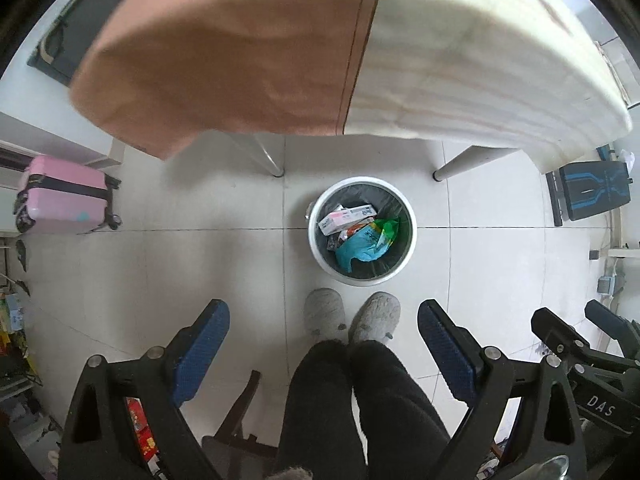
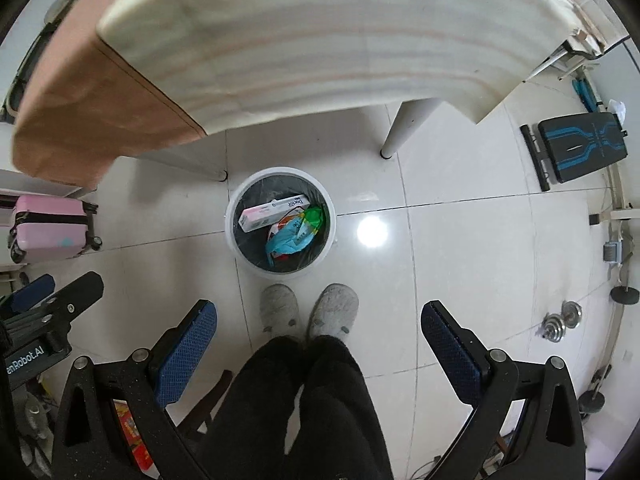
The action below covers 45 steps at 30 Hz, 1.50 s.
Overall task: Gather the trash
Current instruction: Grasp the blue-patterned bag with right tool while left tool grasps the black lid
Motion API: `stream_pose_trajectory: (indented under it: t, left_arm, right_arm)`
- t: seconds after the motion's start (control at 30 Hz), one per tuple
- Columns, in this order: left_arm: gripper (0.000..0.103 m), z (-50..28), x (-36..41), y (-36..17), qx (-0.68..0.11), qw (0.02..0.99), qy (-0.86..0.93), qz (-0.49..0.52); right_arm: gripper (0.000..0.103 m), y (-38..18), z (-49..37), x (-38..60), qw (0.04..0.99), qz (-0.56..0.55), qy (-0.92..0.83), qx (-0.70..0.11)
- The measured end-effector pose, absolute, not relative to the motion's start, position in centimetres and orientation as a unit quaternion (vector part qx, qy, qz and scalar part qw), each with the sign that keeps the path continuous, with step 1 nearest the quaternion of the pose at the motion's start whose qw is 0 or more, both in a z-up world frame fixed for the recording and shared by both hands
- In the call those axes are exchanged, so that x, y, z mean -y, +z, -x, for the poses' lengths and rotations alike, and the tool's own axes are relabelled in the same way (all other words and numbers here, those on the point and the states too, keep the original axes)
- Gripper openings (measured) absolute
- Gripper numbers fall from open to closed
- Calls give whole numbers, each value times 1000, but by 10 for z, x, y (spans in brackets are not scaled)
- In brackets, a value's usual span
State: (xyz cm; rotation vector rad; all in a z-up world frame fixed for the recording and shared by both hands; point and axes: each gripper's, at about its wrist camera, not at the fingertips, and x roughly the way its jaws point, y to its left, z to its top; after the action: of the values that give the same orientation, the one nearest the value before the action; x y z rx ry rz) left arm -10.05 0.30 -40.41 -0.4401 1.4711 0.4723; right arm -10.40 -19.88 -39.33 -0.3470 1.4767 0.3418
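A round white trash bin with a dark liner stands on the tiled floor in front of the table; it also shows in the right wrist view. Inside lie a white and pink box and a teal and green plastic bag. My left gripper is open and empty, held high above the floor. My right gripper is open and empty too, beside the left one. Both point down at the bin and the person's grey slippers.
A table with a cream top and a brown cloth overhangs the bin. A pink suitcase stands at left, a black and blue bench at right, dumbbells on the floor. A chair is behind the legs.
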Motion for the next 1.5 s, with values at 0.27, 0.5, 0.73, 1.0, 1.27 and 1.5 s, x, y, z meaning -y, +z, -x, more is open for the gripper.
stream_pose_trajectory:
  t: [0.27, 0.5, 0.73, 1.0, 1.27, 1.5]
  left_arm:
    - [96, 109, -3, -330, -635, 725, 199, 181]
    - [96, 76, -30, -259, -576, 774, 220, 143]
    - [103, 3, -88, -219, -528, 804, 242, 125]
    - [103, -118, -160, -218, -539, 779, 279, 158]
    - [103, -251, -212, -281, -593, 701, 284, 277]
    - [102, -342, -243, -341, -619, 650, 283, 337]
  right_arm:
    - [103, -317, 125, 197, 716, 149, 161, -663]
    - [103, -244, 102, 188, 740, 86, 162, -648]
    - [103, -194, 33, 160, 762, 48, 165, -624]
    - [103, -173, -113, 119, 775, 34, 171, -608]
    - [103, -205, -318, 62, 759, 24, 170, -629]
    - [103, -252, -462, 6, 737, 22, 182, -650]
